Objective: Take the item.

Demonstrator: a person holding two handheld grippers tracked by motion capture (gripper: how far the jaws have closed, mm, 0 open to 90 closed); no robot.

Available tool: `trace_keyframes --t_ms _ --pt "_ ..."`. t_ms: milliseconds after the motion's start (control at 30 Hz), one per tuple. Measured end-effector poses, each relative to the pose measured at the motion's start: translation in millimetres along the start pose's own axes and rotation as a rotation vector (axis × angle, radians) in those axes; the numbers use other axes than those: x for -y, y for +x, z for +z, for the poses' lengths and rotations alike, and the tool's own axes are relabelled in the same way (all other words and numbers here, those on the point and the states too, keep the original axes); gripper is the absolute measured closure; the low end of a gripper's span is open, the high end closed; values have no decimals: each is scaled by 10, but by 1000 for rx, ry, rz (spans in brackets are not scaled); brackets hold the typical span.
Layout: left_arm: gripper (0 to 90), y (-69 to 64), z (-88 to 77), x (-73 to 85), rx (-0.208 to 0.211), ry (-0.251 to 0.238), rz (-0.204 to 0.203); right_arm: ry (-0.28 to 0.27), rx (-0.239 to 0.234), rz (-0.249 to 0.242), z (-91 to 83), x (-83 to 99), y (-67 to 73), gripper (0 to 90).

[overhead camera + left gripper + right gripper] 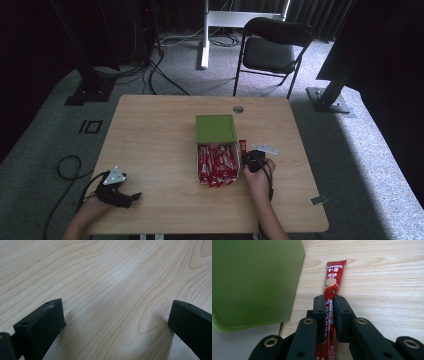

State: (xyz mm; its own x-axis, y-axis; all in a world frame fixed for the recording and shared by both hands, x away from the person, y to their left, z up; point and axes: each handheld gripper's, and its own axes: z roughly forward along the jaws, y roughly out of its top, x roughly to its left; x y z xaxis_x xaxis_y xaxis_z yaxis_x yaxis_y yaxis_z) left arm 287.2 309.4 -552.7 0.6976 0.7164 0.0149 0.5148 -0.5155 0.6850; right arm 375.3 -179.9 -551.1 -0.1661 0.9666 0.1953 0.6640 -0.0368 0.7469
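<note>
Sachets of red instant-coffee mix fill a white box (216, 165) near the middle of the table (150, 150) in the high view, its green lid (215, 128) tipped back on the far side. The right tool (252, 161) sits just beside the box's right wall, with one red sachet (243, 146) lying on the wood ahead of it. The left tool (125, 196) rests well apart, near the table's front-left edge.

From the left gripper view, that tool's jaws stand wide apart over bare wood, holding nothing.

From the right gripper view, the right tool's jaws are closed on the sachet (333, 282), pinching it across its width around mid-length; the printed top end sticks out ahead of the jaws, lying along the table, and the green lid (254, 280) is to the jaws' left.

The sachet looks light, thin and floppy, with a slick film skin. A pinch across the flat middle suits it; gripped near an end it would likely droop or slide out.
</note>
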Motion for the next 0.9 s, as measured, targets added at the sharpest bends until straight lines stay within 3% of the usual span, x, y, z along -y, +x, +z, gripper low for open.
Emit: trace_keyframes --t_ms 133,367,633,767,900 --pt "16 0 0 0 0 0 0 11 -5 2 1 7 3 783" --pt "15 0 0 0 0 0 -1 -26 -23 -10 -94 -32 -34 583" --pt "16 0 0 0 0 0 0 -83 -82 -74 -300 -92 -140 427" --pt "16 0 0 0 0 0 0 -121 -108 -135 -394 -90 -202 332" --pt "16 0 -1 0 0 1 0 -110 -120 -180 -498 -77 -256 276"
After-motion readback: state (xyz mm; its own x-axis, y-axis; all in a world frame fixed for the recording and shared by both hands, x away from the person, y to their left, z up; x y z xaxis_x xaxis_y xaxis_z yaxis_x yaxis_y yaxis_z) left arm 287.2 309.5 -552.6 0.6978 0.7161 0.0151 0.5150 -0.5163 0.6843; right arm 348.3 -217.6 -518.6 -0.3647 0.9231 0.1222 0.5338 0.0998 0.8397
